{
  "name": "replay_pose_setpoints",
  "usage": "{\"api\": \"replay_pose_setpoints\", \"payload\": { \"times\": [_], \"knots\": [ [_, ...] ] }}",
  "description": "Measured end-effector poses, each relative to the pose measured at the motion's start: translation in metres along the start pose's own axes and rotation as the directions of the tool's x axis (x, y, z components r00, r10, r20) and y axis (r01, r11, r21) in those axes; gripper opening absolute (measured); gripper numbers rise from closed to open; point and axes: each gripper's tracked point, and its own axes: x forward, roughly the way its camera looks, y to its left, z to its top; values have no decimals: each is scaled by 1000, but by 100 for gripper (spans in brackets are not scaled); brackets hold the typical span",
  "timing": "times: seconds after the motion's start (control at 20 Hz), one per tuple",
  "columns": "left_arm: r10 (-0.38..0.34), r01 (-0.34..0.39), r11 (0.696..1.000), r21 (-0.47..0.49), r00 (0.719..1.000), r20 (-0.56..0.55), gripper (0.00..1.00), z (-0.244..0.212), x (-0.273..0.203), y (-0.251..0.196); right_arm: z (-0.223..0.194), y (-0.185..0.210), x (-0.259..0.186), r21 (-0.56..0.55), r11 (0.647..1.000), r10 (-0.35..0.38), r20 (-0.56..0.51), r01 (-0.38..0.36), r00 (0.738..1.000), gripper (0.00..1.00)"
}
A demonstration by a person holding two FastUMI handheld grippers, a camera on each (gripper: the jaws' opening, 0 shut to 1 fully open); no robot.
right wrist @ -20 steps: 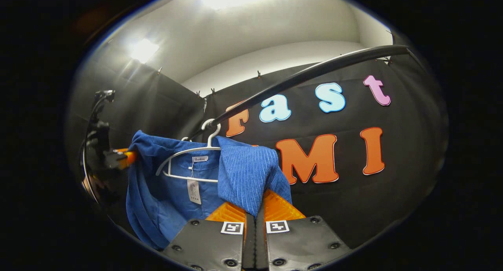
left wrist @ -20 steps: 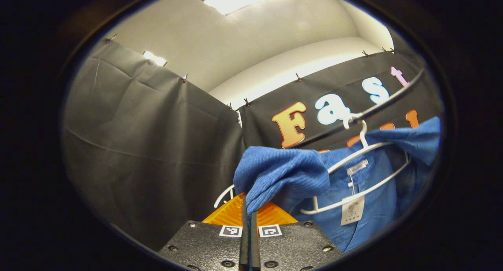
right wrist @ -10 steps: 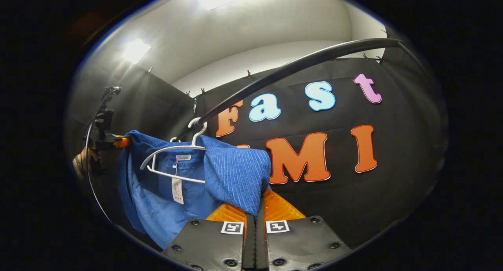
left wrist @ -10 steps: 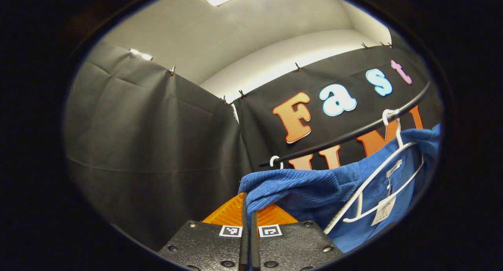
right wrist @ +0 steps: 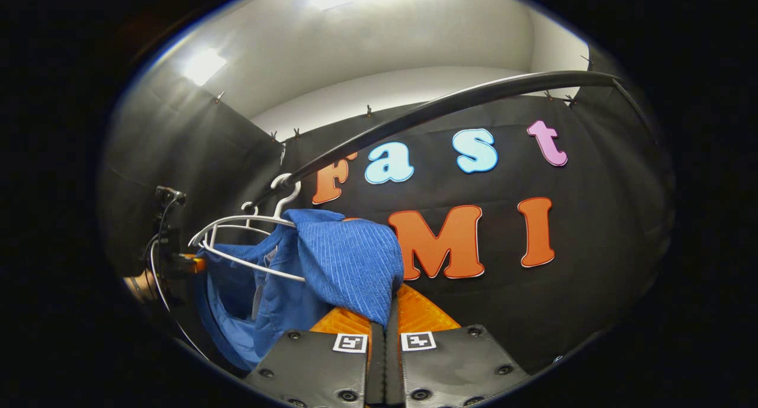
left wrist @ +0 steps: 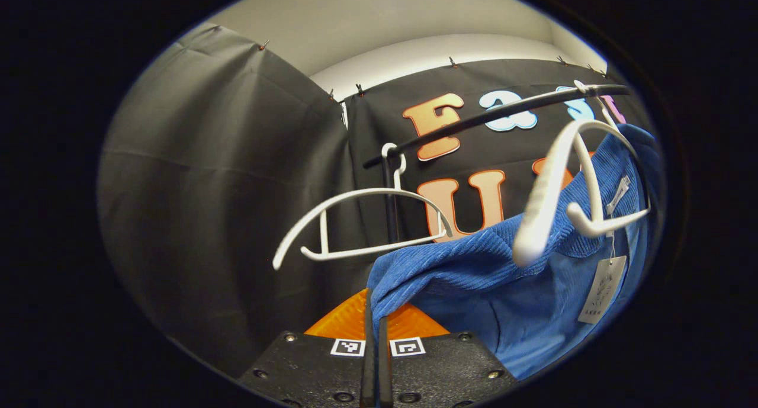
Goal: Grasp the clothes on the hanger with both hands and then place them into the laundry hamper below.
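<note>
A blue ribbed garment point(left wrist: 474, 272) hangs partly on a white hanger point(left wrist: 551, 195) hooked over a black rail point(left wrist: 491, 115). In the left gripper view the hanger's near arm sticks out bare above the cloth, and a paper tag point(left wrist: 598, 289) dangles inside the collar. My left gripper point(left wrist: 373, 313) is shut on one shoulder of the garment. In the right gripper view my right gripper point(right wrist: 384, 331) is shut on the other shoulder of the garment point(right wrist: 349, 266), still draped over the hanger point(right wrist: 237, 219) under the rail point(right wrist: 450, 106). Farther off at the left, the left gripper point(right wrist: 177, 263) holds the cloth's far end.
A second, empty white hanger point(left wrist: 355, 218) hangs on the rail to the left of the garment. Black cloth walls close in behind and to the left. A hand point(right wrist: 139, 286) holds the far gripper at the left edge of the right gripper view.
My left gripper has pulled its shoulder of the garment down off the hanger, so that arm is now bare. The empty hanger has come into view. The right gripper has dropped slightly.
</note>
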Motion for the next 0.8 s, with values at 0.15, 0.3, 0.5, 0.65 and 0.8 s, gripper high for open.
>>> {"api": "replay_pose_setpoints", "payload": {
  "times": [0.15, 0.3, 0.5, 0.65, 0.8],
  "knots": [
    [-22, 23, 999, -33, 999, 23, 4, -12, -11, -11, 7, -6, 11, -21, 999, -42, 26, 42, 999, 7],
    [-46, 47, 999, -20, 998, 51, 4, -5, -30, -30, 19, -20, 30, -49, 994, -95, 61, 98, 994, 7],
    [-99, 97, 995, 22, 990, 102, 0, 13, -52, -59, 29, -56, 50, -37, 980, -191, 97, 196, 977, 7],
    [-141, 140, 990, 14, 982, 125, 2, 24, -59, -79, 24, -77, 61, -48, 970, -234, 96, 240, 967, 7],
    [-176, 177, 984, 3, 976, 126, 2, 27, -63, -102, 14, -110, 71, -82, 945, -311, 82, 317, 947, 7]
  ]
}}
